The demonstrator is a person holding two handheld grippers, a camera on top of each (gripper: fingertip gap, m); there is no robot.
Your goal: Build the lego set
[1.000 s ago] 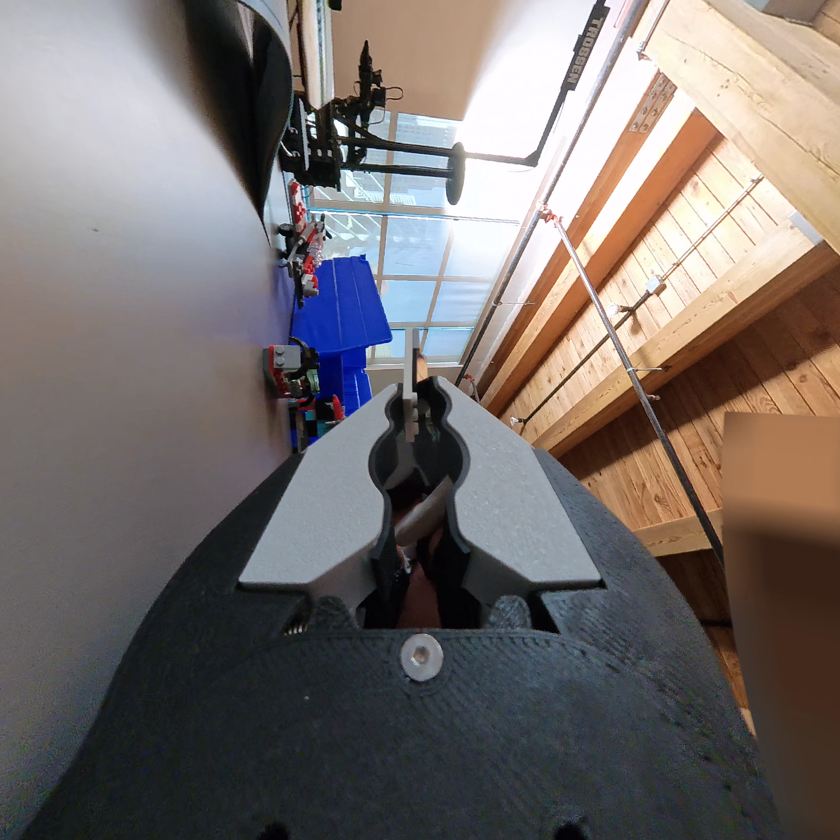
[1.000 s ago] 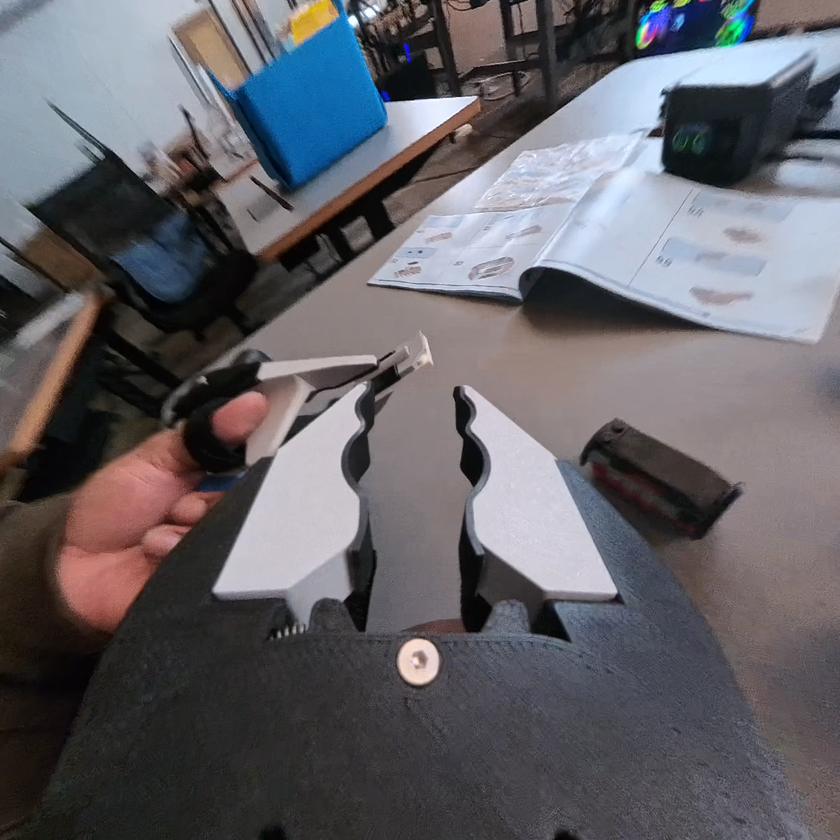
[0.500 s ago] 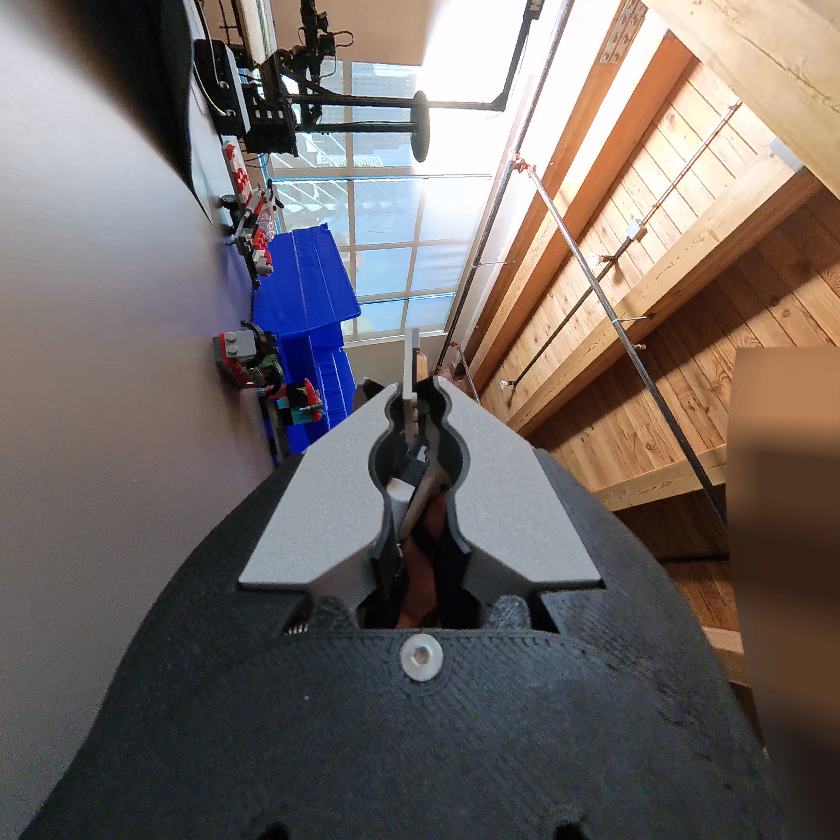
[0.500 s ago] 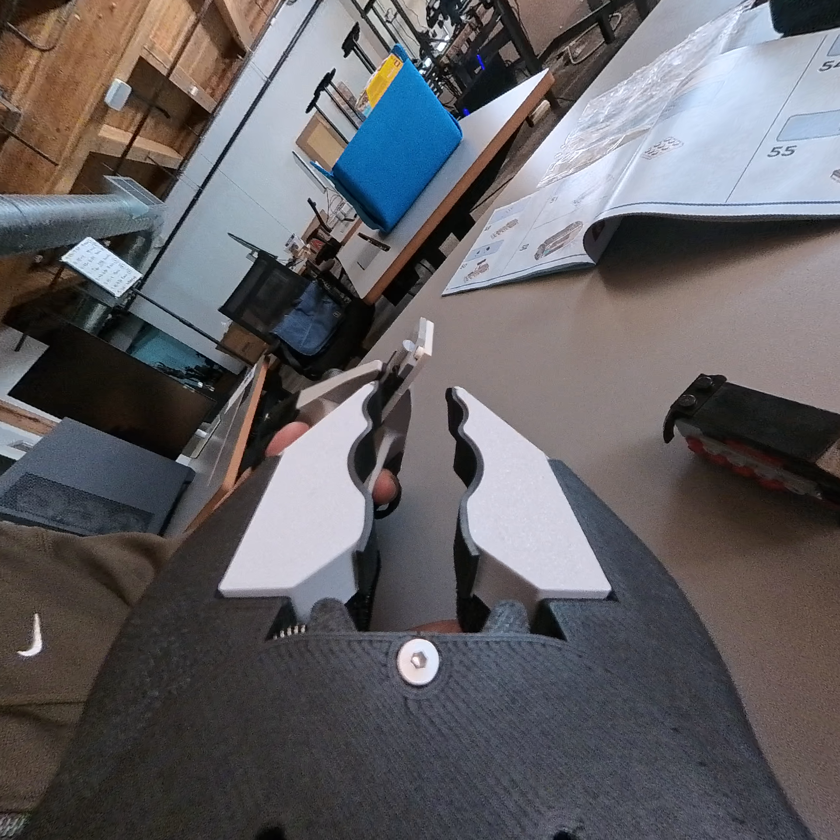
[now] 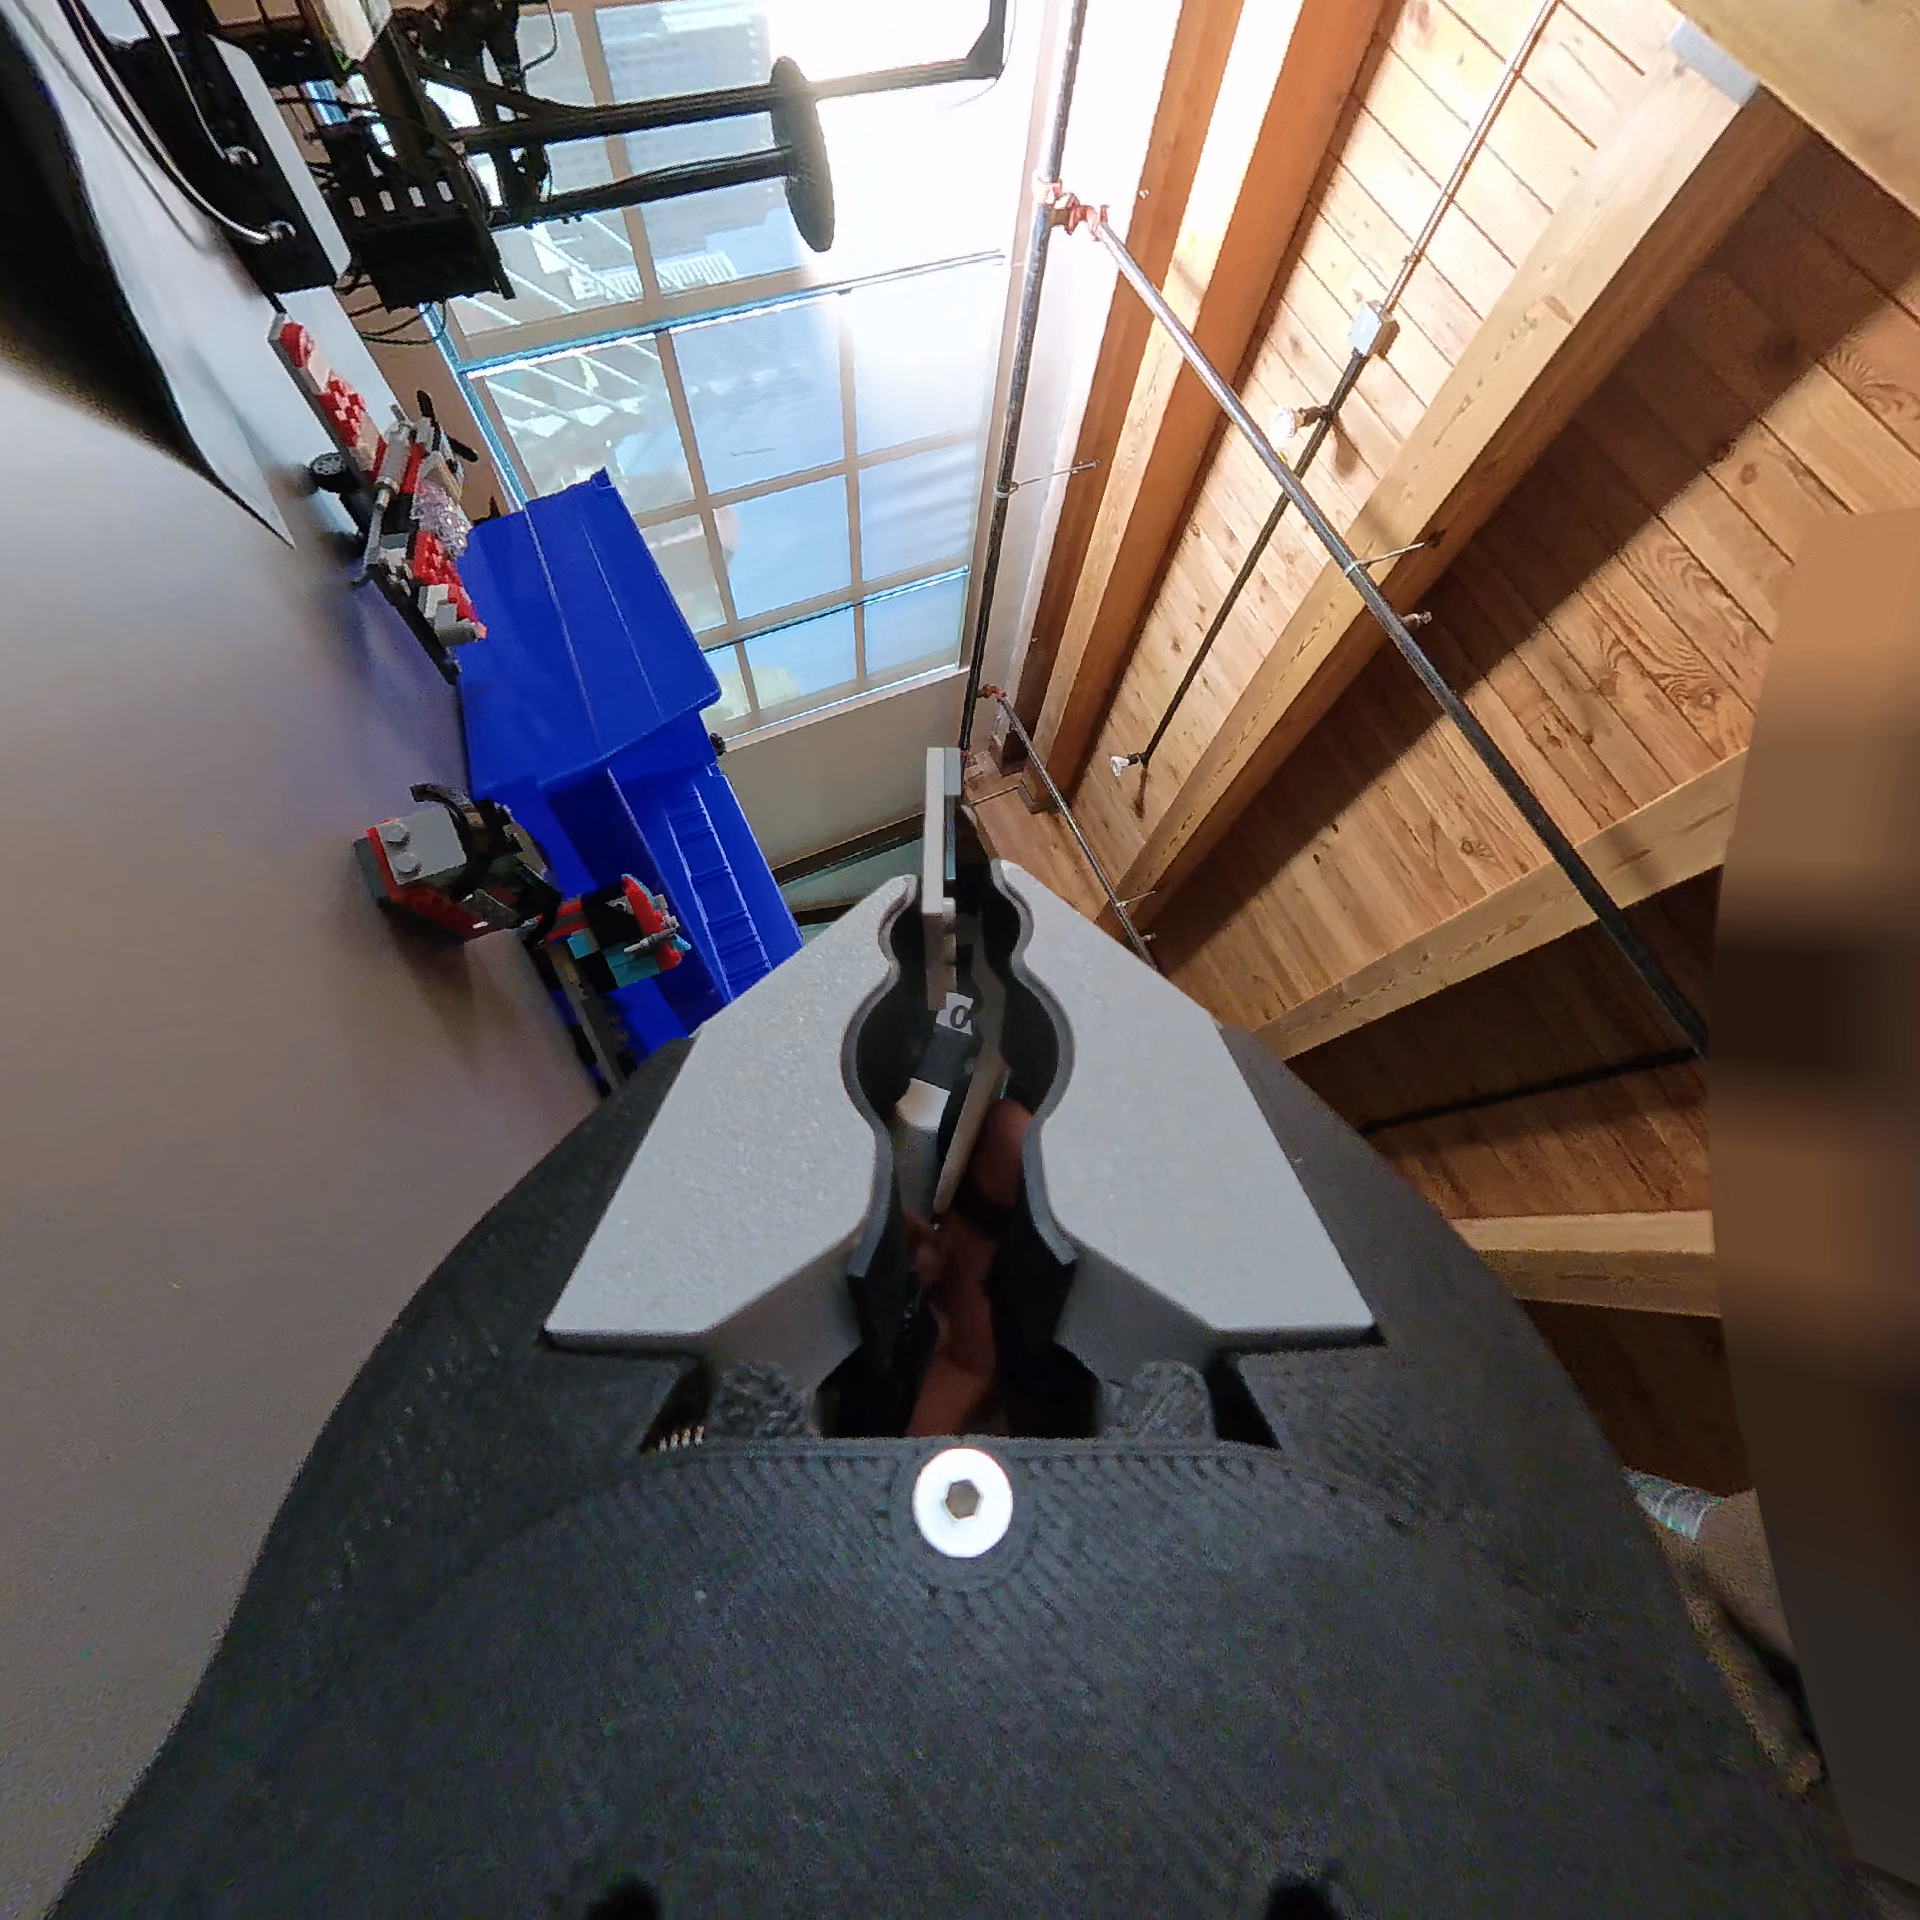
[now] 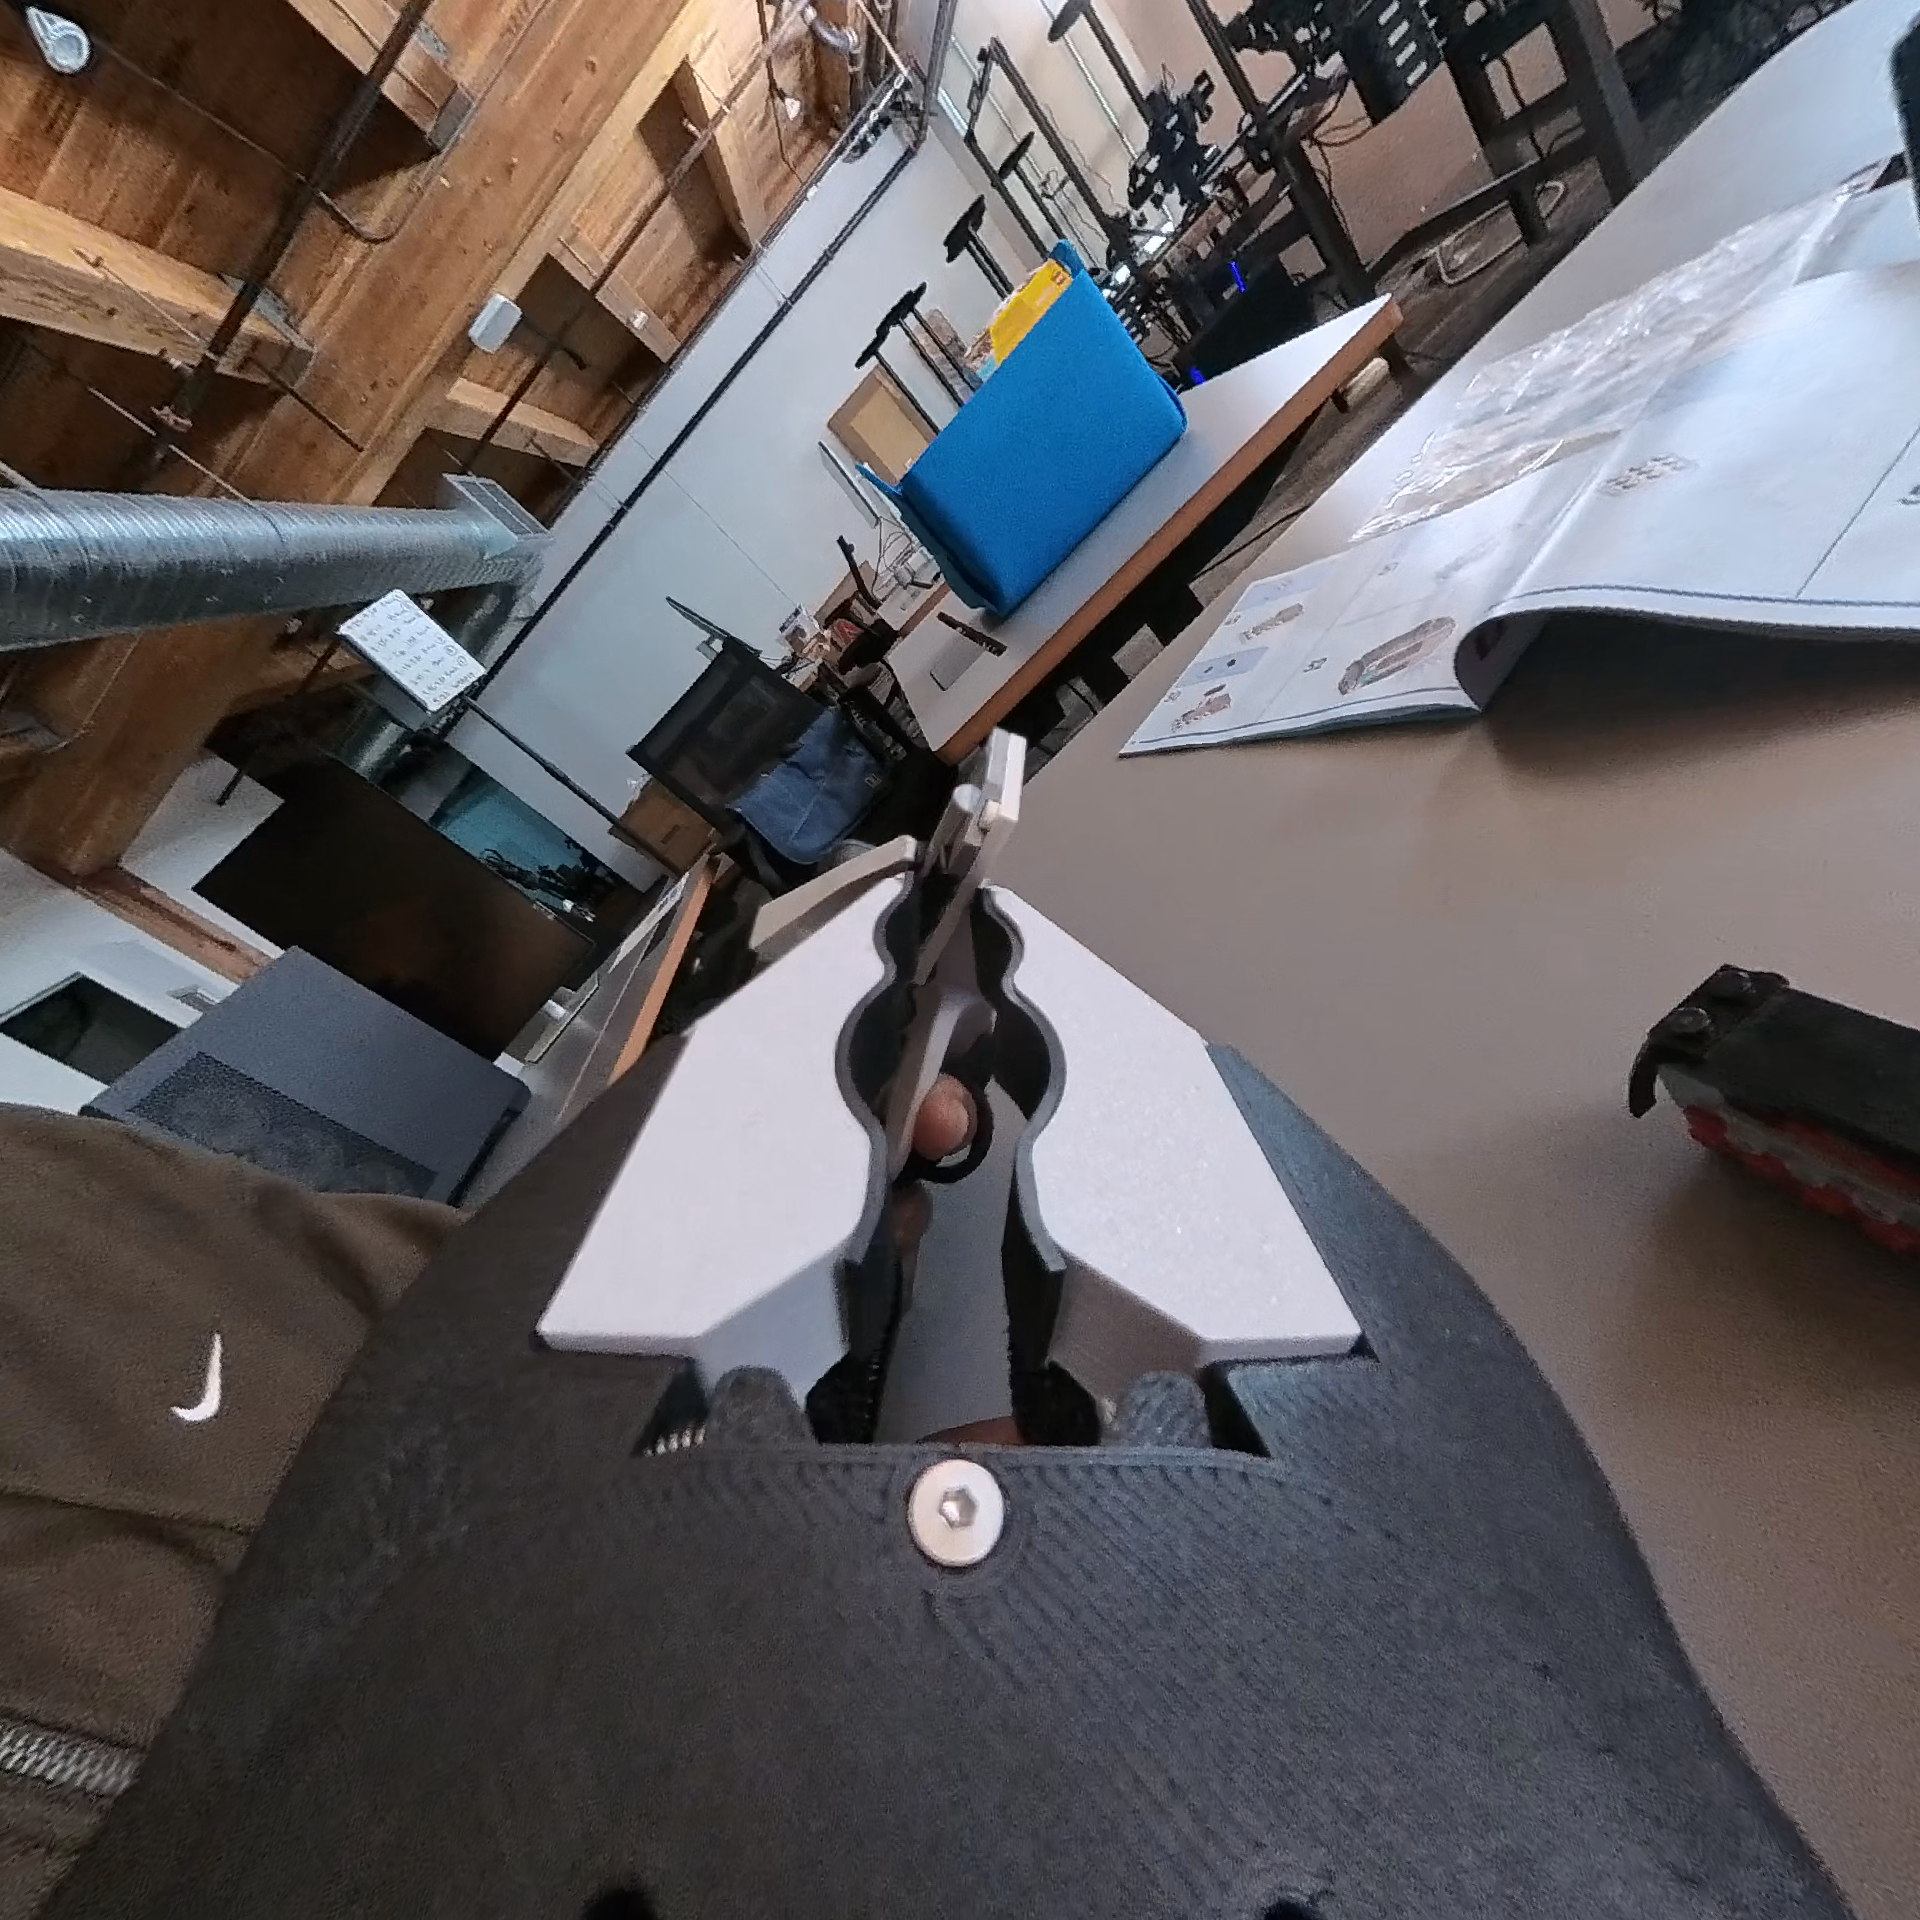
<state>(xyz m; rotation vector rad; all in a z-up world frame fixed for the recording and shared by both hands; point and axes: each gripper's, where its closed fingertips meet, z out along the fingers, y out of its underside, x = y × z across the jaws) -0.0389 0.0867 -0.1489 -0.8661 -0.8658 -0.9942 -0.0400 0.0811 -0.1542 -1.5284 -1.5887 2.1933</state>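
A: Where's the light grey plate piece [image 5: 940, 831]?

B: Up in the air over the brown table [image 6: 1351, 987], not resting on anything. Pinched edge-on at the tips of the left gripper [image 5: 961, 894], with its far end poking out past them.

A: Long axis?

B: Roughly in line with the left gripper's fingers, pointing forward and away from the camera. Looks like two thin plates stacked face to face, though hard to be sure at this size.

A: And the right gripper [image 6: 951, 914]?

B: On the same piece. Narrowed to a slit around it, both tips hard against the thin faces, as far as can be seen. Again edge-on, leaning slightly right and jutting beyond the tips [image 6: 997, 795].

A: So neither side nearer?

B: No, both clamped on it at once, meeting at an angle. One left finger [image 6: 831, 883] coming in from the left of the right wrist view, just beside the right gripper's tips. A fingertip [image 6: 940, 1122] showing lower down between the right gripper's fingers.

A: Around it?

B: Black-and-red brick assembly [image 6: 1787, 1081] lying on the table to the right, well apart. Open instruction booklet [image 6: 1558, 582] farther back. Small brick models [image 5: 457, 862] against a blue bin [image 5: 582, 665] in the left wrist view, well away.
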